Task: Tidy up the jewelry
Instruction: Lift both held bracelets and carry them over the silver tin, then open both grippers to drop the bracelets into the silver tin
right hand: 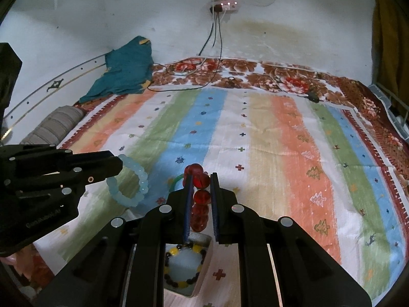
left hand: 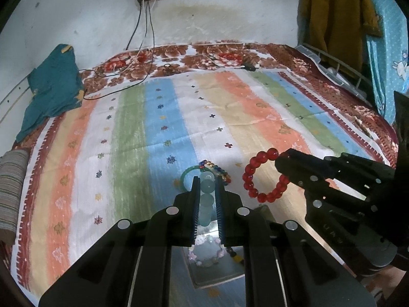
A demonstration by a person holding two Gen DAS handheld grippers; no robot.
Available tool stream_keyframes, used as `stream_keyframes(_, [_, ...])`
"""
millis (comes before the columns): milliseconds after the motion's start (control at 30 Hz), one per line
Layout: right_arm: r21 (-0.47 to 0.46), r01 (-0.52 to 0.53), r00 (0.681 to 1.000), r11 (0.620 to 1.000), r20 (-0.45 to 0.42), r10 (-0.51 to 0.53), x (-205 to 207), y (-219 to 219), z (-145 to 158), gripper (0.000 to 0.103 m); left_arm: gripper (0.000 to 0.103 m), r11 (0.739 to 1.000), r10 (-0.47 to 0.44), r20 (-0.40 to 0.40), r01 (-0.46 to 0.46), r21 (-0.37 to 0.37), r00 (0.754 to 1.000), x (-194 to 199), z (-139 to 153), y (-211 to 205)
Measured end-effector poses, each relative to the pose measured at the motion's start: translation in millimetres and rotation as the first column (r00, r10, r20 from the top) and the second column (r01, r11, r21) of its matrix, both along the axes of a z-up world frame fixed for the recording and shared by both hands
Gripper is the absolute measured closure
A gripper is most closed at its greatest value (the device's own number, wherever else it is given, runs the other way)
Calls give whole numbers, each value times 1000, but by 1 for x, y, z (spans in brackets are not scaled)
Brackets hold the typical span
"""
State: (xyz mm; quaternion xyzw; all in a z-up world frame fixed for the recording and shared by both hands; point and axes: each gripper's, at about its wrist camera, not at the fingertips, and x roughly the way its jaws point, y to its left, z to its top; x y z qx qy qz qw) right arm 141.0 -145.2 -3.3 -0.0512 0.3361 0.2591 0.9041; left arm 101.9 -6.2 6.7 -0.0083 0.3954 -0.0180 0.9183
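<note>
My left gripper (left hand: 207,179) is shut on a pale blue bead bracelet (left hand: 207,199), whose beads run between the jaws; the same pale blue bracelet (right hand: 138,184) hangs as a loop from the left gripper (right hand: 120,165) in the right wrist view. My right gripper (right hand: 200,176) is shut on a red bead bracelet (right hand: 200,197); this red bracelet (left hand: 258,179) dangles from the right gripper (left hand: 278,160) in the left wrist view. A green bangle (left hand: 186,175) and a multicoloured bead bracelet (left hand: 219,170) lie on the striped cloth ahead. Below the grippers, a box compartment holds a pale pink bracelet (left hand: 204,252) and another a yellow-and-black bracelet (right hand: 184,266).
A striped cloth (left hand: 179,128) covers a bed with a floral blanket (left hand: 204,56) at the far end. A teal garment (left hand: 53,87) lies at the back left, a striped cushion (left hand: 10,186) at the left edge. Cables (left hand: 145,38) run from a wall socket onto the bed.
</note>
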Motion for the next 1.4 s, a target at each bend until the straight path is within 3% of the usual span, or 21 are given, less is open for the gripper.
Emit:
stream_keyframes(633, [17,-45,998,999,-50,46,-36,-5,-4,89,92,999,-9,29,10,-33,1000,-34,5,-8])
stream_keyframes(767, [19,-56,995,998,-80,58,-37,-6,-8,89,92,1000,-11,3,11,-27,1000,-37,2,-9])
stream_keyframes(800, [19,-49,995,999,-88,50,-37,-7,-10,89,90,1000,-1,-6,1,-18,1000,-37,0,-8])
stream_keyframes(933, [17,-8,996,1000,-94,9,-30,-15,-10,66,82,999,36,-4,-36,1,999,-38,0,-1])
stream_keyframes(1200, [-4,29,991,1000,-127,-30,-14,-19,-20,65,69,996,87,-21,-87,-17,996,-30,-2,12])
stream_keyframes(1400, [-11,17,992,1000,-128,-19,-8,-13,-21,59,60,993,114,-48,-114,-14,992,-19,-10,18])
